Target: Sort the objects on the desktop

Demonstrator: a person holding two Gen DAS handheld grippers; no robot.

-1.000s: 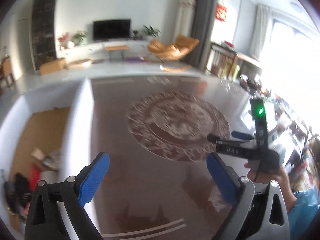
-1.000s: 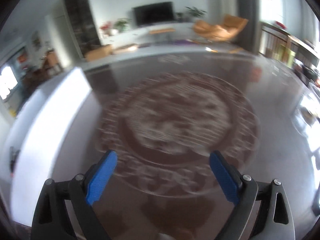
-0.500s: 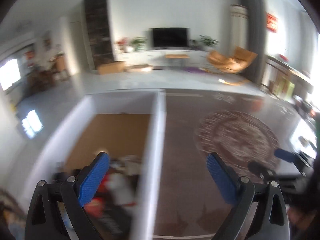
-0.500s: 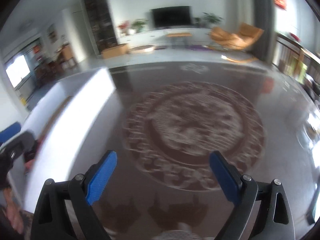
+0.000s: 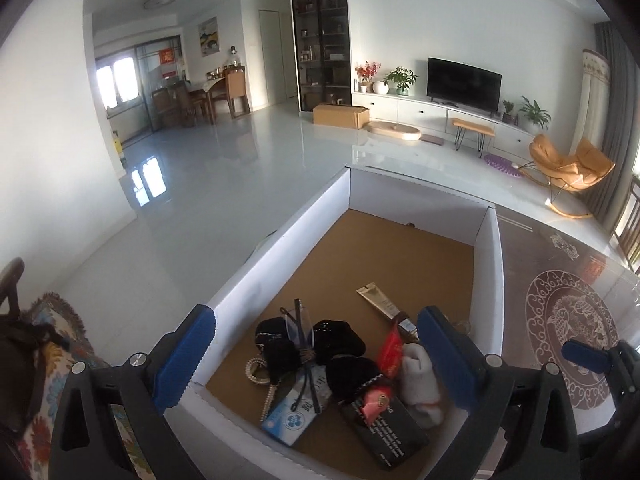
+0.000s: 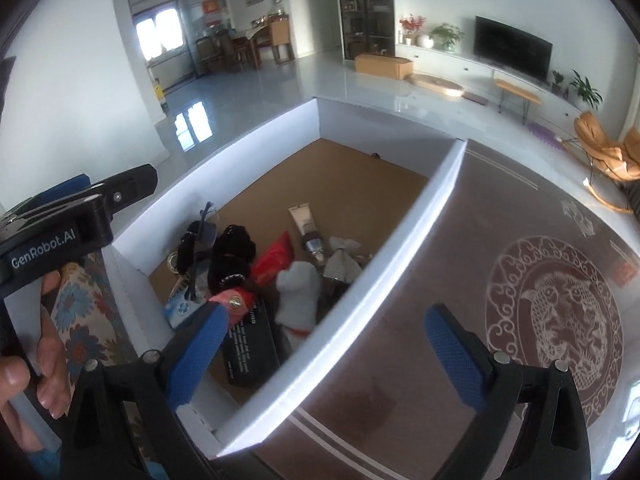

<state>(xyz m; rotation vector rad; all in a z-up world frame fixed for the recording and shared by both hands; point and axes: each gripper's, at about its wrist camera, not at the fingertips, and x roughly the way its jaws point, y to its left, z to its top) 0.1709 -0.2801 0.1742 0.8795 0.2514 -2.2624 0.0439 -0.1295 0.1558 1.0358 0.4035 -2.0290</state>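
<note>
The clutter lay heaped at the near end of the white box [image 5: 490, 280]: black pouches [image 5: 340, 340], a red packet [image 5: 390, 350], a white sock [image 5: 418, 376], a tube [image 5: 380, 302], a blue pack [image 5: 294, 414] and a black card [image 5: 386, 428]. The left gripper [image 5: 316, 356] hung over the heap, jaws wide and empty. The right gripper [image 6: 326, 342] straddled the box's right wall, jaws opening, holding nothing. A blind grab could have dragged up tangled neighbours, since beads and cords crossed the pile. What looked like glasses [image 6: 206, 226] was unclear; lower items were buried.

both wrist views downward, sharing box [image 5: 256, 284]
</note>
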